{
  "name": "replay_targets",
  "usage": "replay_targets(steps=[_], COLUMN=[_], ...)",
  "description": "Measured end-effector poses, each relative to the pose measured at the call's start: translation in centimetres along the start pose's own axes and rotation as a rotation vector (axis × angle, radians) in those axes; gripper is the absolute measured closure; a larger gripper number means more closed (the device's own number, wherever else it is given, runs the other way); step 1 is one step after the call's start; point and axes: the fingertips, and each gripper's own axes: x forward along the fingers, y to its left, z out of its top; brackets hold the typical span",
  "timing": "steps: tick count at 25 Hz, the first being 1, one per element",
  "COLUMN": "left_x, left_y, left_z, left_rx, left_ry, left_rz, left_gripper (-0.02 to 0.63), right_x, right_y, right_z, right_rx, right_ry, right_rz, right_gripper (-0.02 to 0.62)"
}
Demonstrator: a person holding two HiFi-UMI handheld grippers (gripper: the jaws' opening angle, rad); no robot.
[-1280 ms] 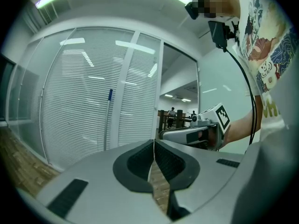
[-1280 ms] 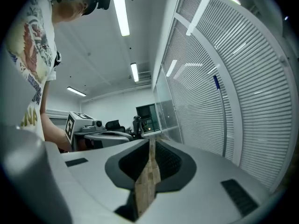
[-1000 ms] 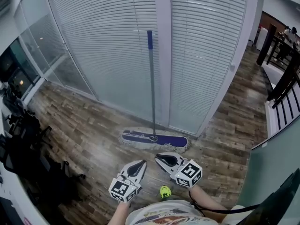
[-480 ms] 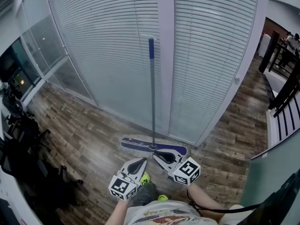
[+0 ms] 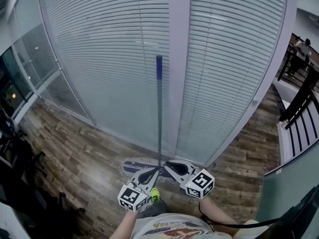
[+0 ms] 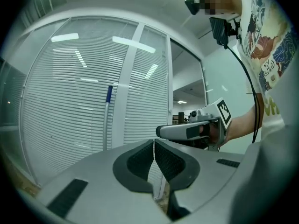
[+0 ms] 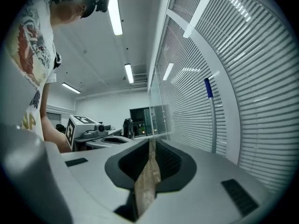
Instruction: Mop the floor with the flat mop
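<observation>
From the head view, the flat mop (image 5: 159, 113) stands upright against the blinds (image 5: 99, 59), its pad on the wooden floor (image 5: 75, 153) just ahead of the left gripper (image 5: 153, 172) and right gripper (image 5: 172, 166). The gripper views catch only its handle, and show both pairs of jaws pressed together, empty.

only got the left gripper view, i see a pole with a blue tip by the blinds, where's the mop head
observer: The flat mop head lies on the wood floor at the foot of the blinds.
operator: anything gripped on the right
observer: No. The right gripper is shut with nothing between its jaws.
operator: how do the two sit around it
observer: In the head view the left gripper points at the base of the handle from the left, the right one from the right; neither grips it.
</observation>
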Motion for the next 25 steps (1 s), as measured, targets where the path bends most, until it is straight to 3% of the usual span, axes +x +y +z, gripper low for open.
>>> replay_targets(steps=[12, 25], left_x=[11.1, 19.7], left_y=[15.6, 25.3], left_z=[3.3, 4.4], left_rx=[0.078, 0.11], left_ry=[0.014, 0.01], left_rz=[-0.149, -0.18], left_gripper=[0.592, 0.592], right_x=[12.7, 19.1], right_y=[-13.6, -24.1], right_z=[4.0, 6.5], right_rx=[-0.029, -0.059], right_ry=[-0.033, -0.032], right_rz=[-0.134, -0.287], right_gripper=[0.563, 0.563])
